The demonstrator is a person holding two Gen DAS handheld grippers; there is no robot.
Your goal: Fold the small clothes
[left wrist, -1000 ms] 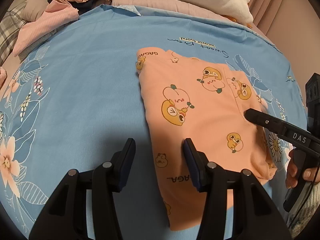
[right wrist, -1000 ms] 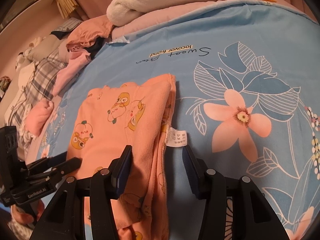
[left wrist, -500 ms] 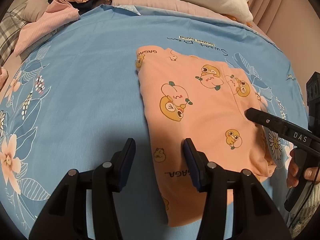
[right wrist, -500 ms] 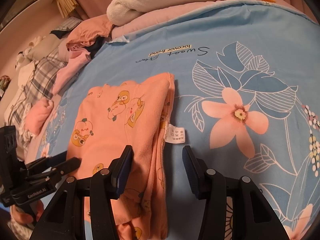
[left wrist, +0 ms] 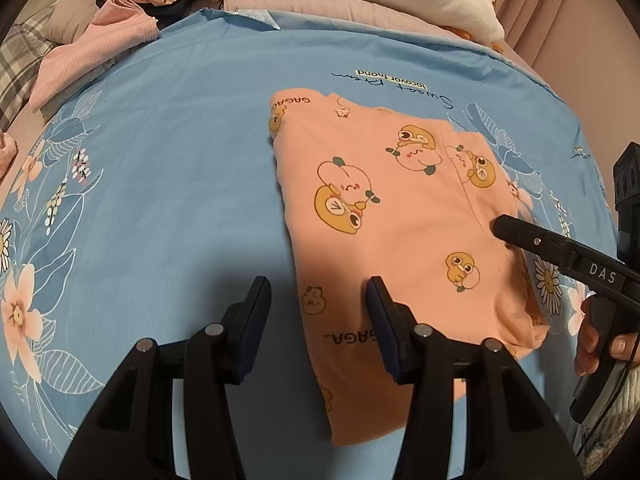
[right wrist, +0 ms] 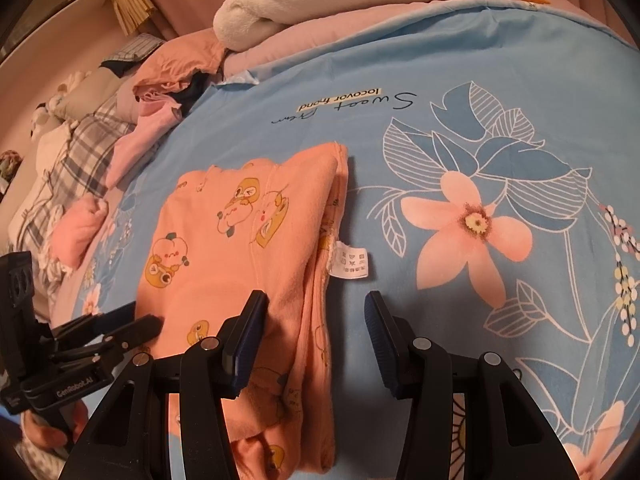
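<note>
Two handheld grippers hover over a folded orange cartoon-print garment point(left wrist: 400, 216) lying flat on a blue floral bedsheet point(left wrist: 160, 160). The left gripper point(left wrist: 318, 312) and right gripper point(right wrist: 316, 322) each stand half open, gripping nothing. A white care label point(right wrist: 351, 259) sticks out from the garment's right edge.

Peach-orange garment point(left wrist: 400, 216) w/ cartoon fruit-and-duck print & "GAGA" lettering, folded into a flat, roughly rectangular stack, lying on bed. Layered edges visible along one side; white care label point(right wrist: 351, 259) sticks out from that side, flat on bed.
</note>
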